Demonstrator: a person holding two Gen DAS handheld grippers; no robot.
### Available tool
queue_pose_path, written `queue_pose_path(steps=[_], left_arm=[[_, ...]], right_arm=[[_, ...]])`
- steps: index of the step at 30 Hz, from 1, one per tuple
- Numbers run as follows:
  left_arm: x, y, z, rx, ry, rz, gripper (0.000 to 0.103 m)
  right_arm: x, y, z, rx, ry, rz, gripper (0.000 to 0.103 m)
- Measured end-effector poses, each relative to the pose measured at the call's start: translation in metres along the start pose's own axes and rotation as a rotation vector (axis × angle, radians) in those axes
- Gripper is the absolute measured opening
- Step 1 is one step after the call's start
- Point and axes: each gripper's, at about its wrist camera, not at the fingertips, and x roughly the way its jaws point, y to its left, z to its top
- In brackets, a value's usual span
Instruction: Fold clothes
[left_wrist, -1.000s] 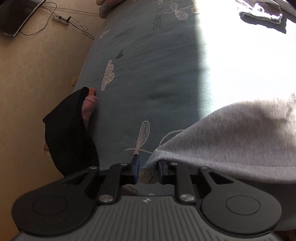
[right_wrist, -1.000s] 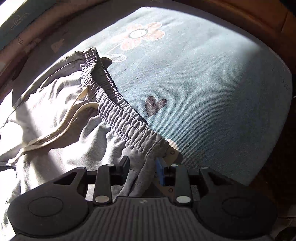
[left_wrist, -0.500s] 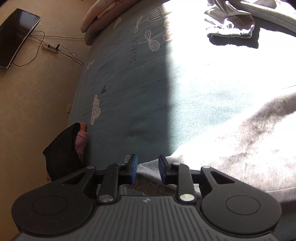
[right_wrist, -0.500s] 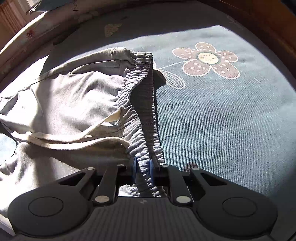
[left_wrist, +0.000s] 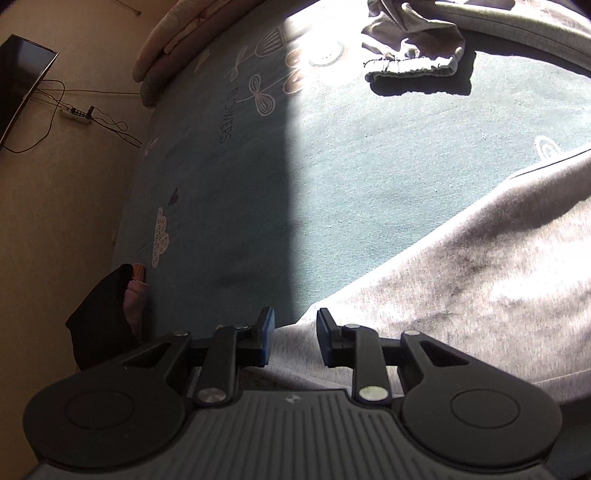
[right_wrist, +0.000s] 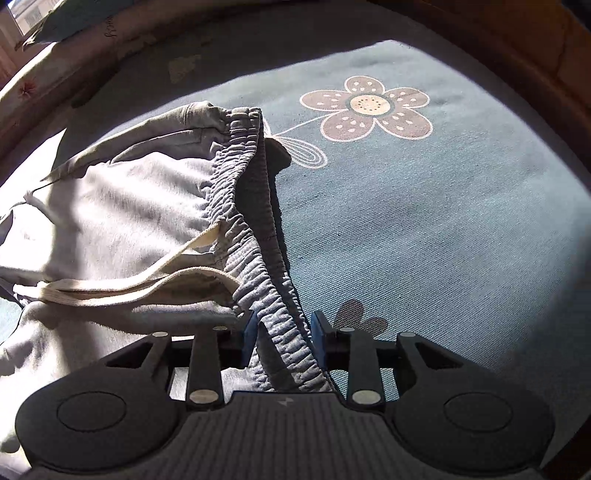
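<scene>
Both claws, left claw (left_wrist: 293, 334) and right claw (right_wrist: 282, 338), released one trousers (right_wrist: 129, 206).

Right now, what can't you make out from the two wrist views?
- Left wrist: the near edge of the grey garment runs under the left gripper; its body hides where the cloth ends.
- Left wrist: the far bundle is cut by the top edge; its type is unclear.
- Right wrist: the waistband passes between the open right gripper; contact with the pads is unclear.
- Right wrist: the drawstring ends are hidden by folds.
</scene>
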Motion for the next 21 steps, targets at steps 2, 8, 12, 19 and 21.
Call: queue_pose_path(steps=[2, 8, 12, 19, 21], left_arm=[[0.003, 0.003, -0.006, -0.012, 0.005, -0.011, 0.028], [0.008, 0.018, -0.023, -0.052, -0.001, -0.034, 0.028], [0.013, 0.037, -0.038, -0.123, 0.011, -0.057, 0.028], [0.026, 0.075, -0.071, -0.349, 0.064, -0.188, 0.028], [0.029, 0.084, -0.080, -0.441, 0.085, -0.289, 0.031]], right_arm=[[-0.018, 0.024, -0.011, -0.084, -0.030, -0.026, 0.037], [-0.028, 0.113, -0.062, -0.297, 0.063, 0.102, 0.042], [-0.025, 0.168, -0.089, -0.364, 0.124, 0.189, 0.042], [-0.031, 0.240, -0.117, -0.424, 0.176, 0.305, 0.042], [-0.033, 0.255, -0.122, -0.445, 0.187, 0.323, 0.042]])
